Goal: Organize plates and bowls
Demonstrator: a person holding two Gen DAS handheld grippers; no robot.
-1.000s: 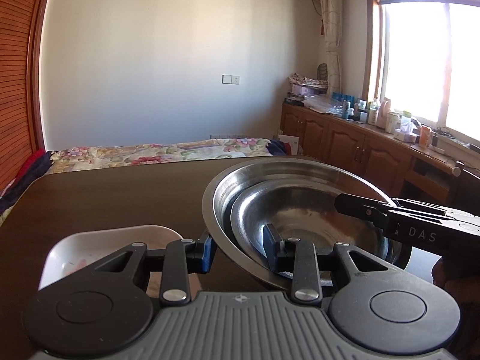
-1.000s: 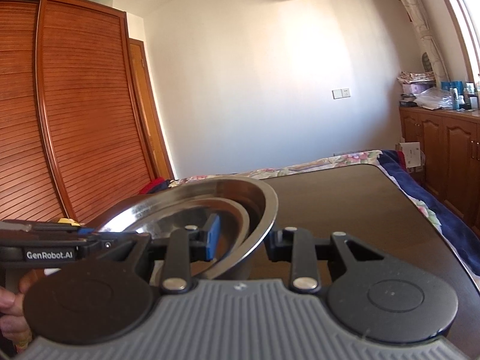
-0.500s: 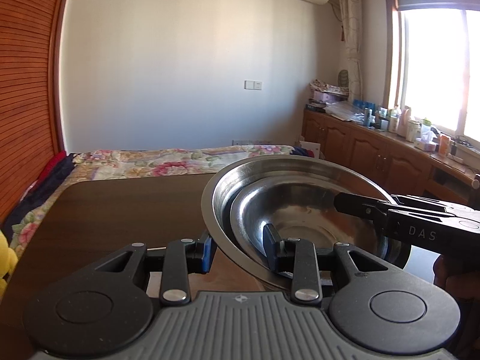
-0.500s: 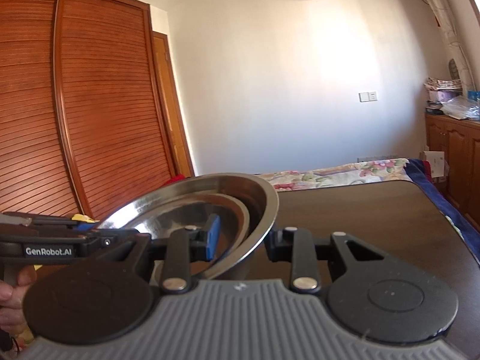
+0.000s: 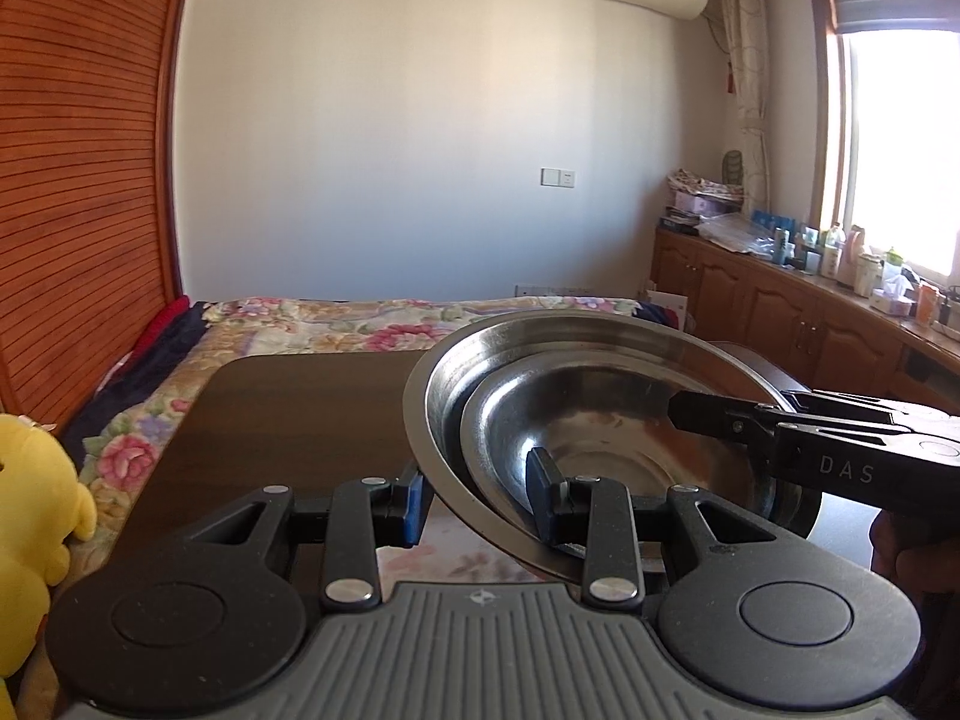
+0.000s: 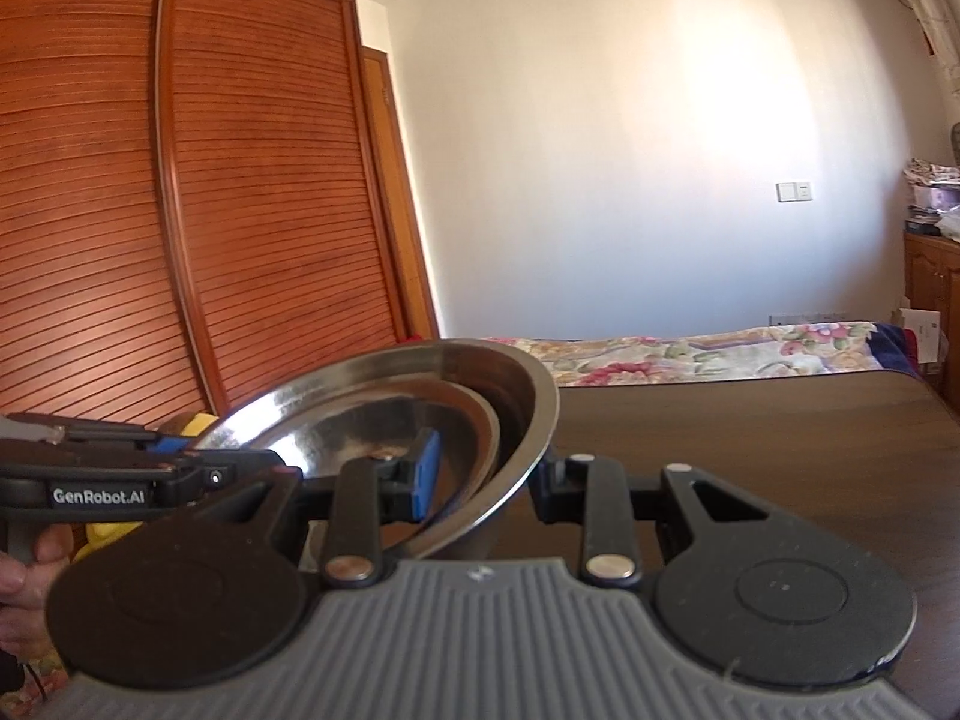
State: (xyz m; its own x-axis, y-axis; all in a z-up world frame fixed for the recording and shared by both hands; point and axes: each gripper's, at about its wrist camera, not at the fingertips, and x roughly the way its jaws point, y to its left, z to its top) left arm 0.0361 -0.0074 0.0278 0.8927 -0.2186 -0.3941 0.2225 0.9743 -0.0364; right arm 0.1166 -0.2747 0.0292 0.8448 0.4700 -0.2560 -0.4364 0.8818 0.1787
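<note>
Two nested steel bowls, a large outer bowl and a smaller inner bowl, are held up above the dark table. My left gripper is shut on the near left rim of the bowls, one finger outside and one inside. My right gripper is shut on the opposite rim; the bowls tilt in its view. Each gripper shows in the other's view, the right one and the left one.
A bed with a floral cover lies beyond the table. A yellow plush toy sits at the left. A wooden wardrobe stands left, wooden cabinets with bottles right under the window.
Both grippers have swung left with the bowls, still gripped. The white dish under the left gripper has gone out of view; the plush toy has come in.
</note>
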